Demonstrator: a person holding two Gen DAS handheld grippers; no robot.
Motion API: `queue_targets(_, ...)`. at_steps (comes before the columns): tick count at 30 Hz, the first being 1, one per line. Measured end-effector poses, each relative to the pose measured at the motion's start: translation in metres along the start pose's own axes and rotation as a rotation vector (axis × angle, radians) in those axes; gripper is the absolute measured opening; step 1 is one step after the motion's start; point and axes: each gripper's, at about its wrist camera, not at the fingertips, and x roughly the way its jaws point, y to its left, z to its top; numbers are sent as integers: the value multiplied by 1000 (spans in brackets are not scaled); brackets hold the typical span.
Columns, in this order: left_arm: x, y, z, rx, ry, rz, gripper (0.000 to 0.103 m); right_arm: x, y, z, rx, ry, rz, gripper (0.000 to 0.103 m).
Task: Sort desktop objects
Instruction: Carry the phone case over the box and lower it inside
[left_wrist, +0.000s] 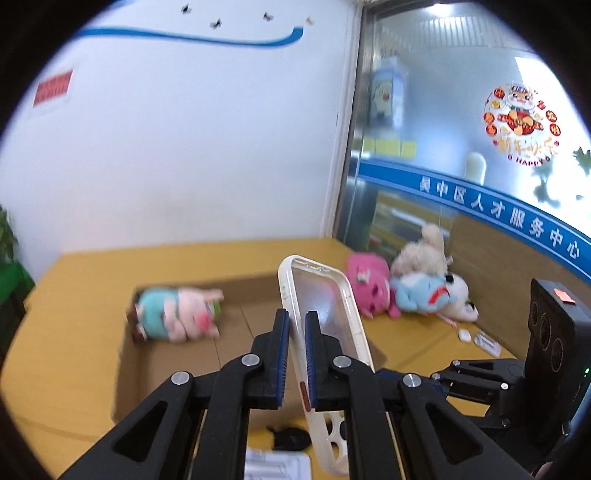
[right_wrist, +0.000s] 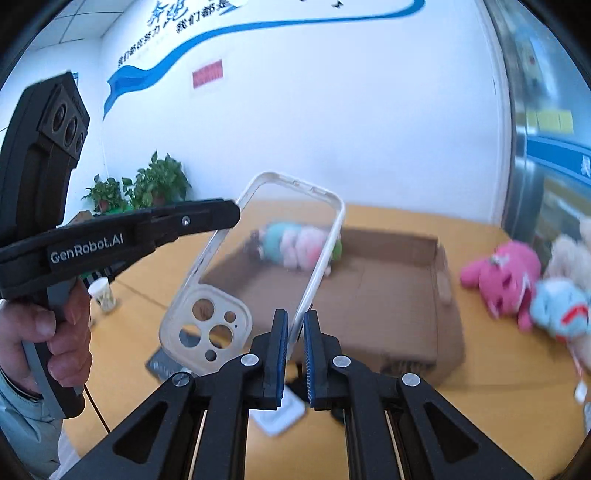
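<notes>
A clear phone case (left_wrist: 322, 295) with a cream rim is held up in the air above the yellow table (left_wrist: 74, 332). My left gripper (left_wrist: 297, 325) is shut on its long edge. In the right wrist view the phone case (right_wrist: 207, 325) shows its camera cut-outs at the lower left. There my right gripper (right_wrist: 295, 326) is shut on the other long edge, and the left gripper (right_wrist: 232, 214) clamps the upper left rim, held by a person's hand (right_wrist: 55, 332). Behind the case lies an open cardboard box (right_wrist: 388, 295) with a teal and pink plush toy (right_wrist: 295, 243) inside.
Pink (left_wrist: 369, 288), blue (left_wrist: 424, 295) and cream (left_wrist: 421, 254) plush toys are piled at the table's right back corner by a glass wall. Small white items (left_wrist: 487, 341), a black object (left_wrist: 291, 439), a white tray (right_wrist: 280, 417) and a paper cup (right_wrist: 103, 293) lie on the table.
</notes>
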Motion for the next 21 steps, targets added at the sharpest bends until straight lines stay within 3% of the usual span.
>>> queue_targets(5, -1, 13, 63, 34, -91, 13, 8, 3, -3, 74, -32, -103, 23, 8)
queue_targets(10, 9, 22, 96, 52, -122, 27, 8, 12, -14, 124, -45, -154, 30, 7)
queue_targets(18, 60, 47, 122, 6, -87, 23, 6, 39, -43, 171, -33, -160, 36, 7)
queue_targets(21, 91, 54, 127, -7, -46, -15, 4, 53, -61, 182, -14, -151, 36, 5)
